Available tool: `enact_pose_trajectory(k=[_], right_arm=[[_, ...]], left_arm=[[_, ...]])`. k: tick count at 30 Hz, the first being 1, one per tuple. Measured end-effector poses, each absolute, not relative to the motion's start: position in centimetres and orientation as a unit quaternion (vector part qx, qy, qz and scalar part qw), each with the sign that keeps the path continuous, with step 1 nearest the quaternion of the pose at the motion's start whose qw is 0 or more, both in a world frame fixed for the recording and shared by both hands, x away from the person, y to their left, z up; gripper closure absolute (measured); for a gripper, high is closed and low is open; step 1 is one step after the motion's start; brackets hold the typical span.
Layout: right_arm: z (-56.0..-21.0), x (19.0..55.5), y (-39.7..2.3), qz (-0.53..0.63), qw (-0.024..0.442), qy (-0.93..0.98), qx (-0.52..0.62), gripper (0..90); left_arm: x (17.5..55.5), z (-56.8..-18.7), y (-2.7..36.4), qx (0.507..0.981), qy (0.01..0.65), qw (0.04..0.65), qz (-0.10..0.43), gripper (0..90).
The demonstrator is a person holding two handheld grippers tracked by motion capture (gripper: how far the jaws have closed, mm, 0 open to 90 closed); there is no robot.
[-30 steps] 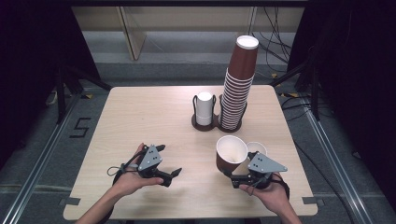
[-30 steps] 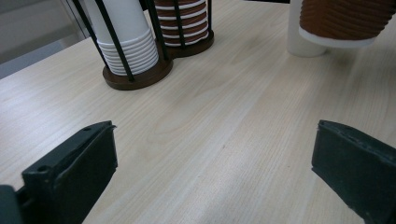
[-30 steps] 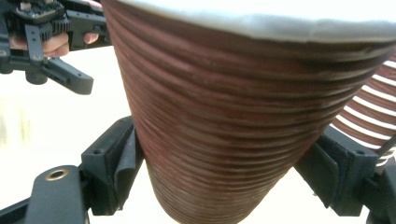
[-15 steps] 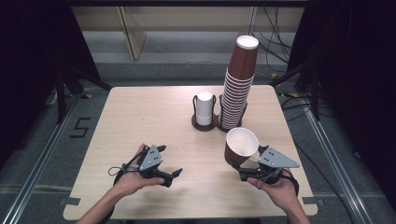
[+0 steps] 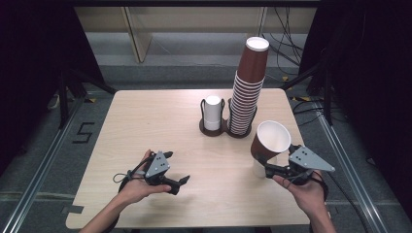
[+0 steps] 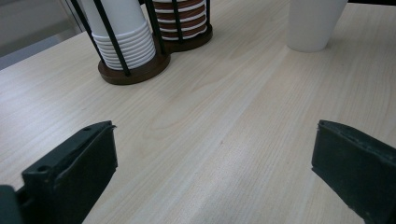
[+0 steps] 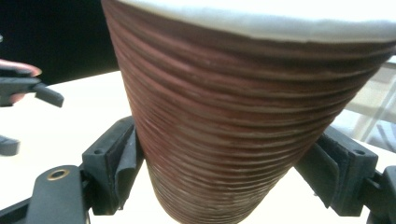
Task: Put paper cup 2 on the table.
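We've got the ribbed brown paper cup clamped in the right gripper, lifted just above the plain white paper cup; left gripper idles, jaws apart; next it probably needs a steady carry somewhere clear.

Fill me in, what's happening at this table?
A person works two hand-held grippers. The right gripper is shut on a brown ribbed paper cup, held tilted above a white cup standing on the table. The left gripper rests low, jaws open and empty. Behind stand a tall brown cup stack and a white cup stack.
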State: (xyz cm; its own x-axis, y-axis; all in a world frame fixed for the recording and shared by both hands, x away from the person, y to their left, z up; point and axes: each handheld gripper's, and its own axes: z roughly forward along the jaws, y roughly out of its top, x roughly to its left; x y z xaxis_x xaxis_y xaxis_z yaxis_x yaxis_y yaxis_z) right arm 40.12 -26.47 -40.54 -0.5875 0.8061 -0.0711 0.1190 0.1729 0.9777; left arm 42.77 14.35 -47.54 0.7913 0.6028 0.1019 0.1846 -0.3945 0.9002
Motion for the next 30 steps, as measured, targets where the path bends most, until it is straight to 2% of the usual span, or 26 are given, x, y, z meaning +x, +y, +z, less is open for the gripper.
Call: enact_pose_trajectory(k=[8,18,27,30], right_arm=[[-40.3,40.5,-29.7,0.534,0.36,0.671,0.367,20.0],[-43.2,40.6,-32.8,0.494,0.379,0.647,0.44,19.9],[-45.7,40.9,-33.3,0.458,0.355,0.666,0.469,19.8],[-46.6,40.9,-33.0,0.443,0.328,0.675,0.49,19.7]], left_arm=[[42.8,-47.7,14.3,0.81,0.243,0.491,0.209,0.0],[43.0,-47.8,14.4,0.809,0.243,0.494,0.207,0.0],[43.0,-47.8,14.3,0.81,0.242,0.493,0.207,0.0],[43.0,-47.8,14.3,0.811,0.242,0.491,0.207,0.0]])
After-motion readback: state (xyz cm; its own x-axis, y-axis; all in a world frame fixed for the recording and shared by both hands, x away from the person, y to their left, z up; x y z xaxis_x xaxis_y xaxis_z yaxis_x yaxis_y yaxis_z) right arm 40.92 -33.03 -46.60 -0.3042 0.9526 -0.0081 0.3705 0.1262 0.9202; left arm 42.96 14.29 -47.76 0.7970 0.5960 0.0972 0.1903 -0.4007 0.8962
